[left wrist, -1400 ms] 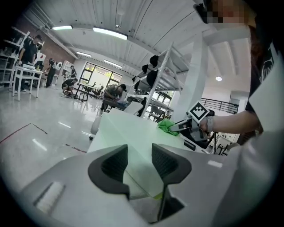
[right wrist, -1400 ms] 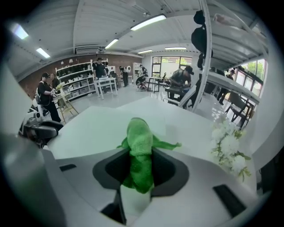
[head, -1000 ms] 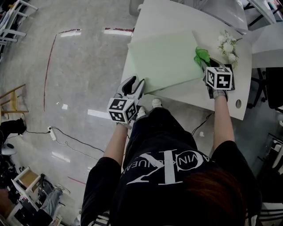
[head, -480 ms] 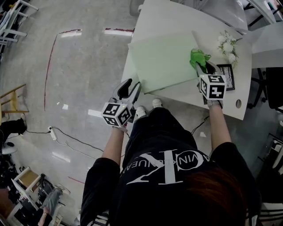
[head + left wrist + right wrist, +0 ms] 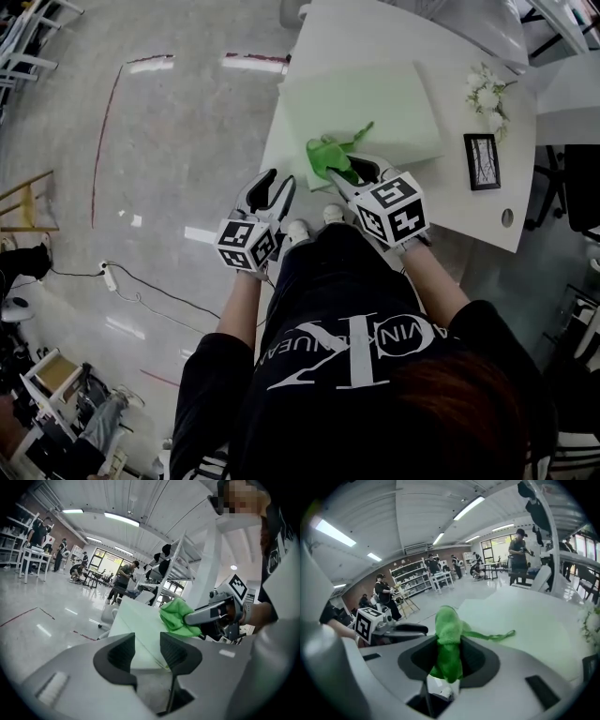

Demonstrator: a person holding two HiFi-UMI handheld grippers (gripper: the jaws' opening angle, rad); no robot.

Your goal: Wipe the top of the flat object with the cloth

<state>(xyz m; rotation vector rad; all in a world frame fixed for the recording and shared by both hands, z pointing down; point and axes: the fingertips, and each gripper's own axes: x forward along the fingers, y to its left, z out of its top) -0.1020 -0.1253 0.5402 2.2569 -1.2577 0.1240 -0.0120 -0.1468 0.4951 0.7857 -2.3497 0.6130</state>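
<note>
R gripper [image 5: 449,654] pinches green cloth [image 5: 449,625] at pad [image 5: 375,103] corner; L gripper [image 5: 147,644], per own view, gapes empty.

**Where things lie on my counter**

The pad [image 5: 375,103] lies flat on the counter [image 5: 356,33], toward its left side. The cloth [image 5: 328,155] sits at the pad's near left corner, pinched between the fingers of my right gripper [image 5: 349,173]. Right of the pad lies a picture frame [image 5: 482,161], with flowers [image 5: 487,94] behind it. My left gripper [image 5: 277,183] hangs left of the right one, off the counter's near edge, over the floor [image 5: 141,141].
</note>
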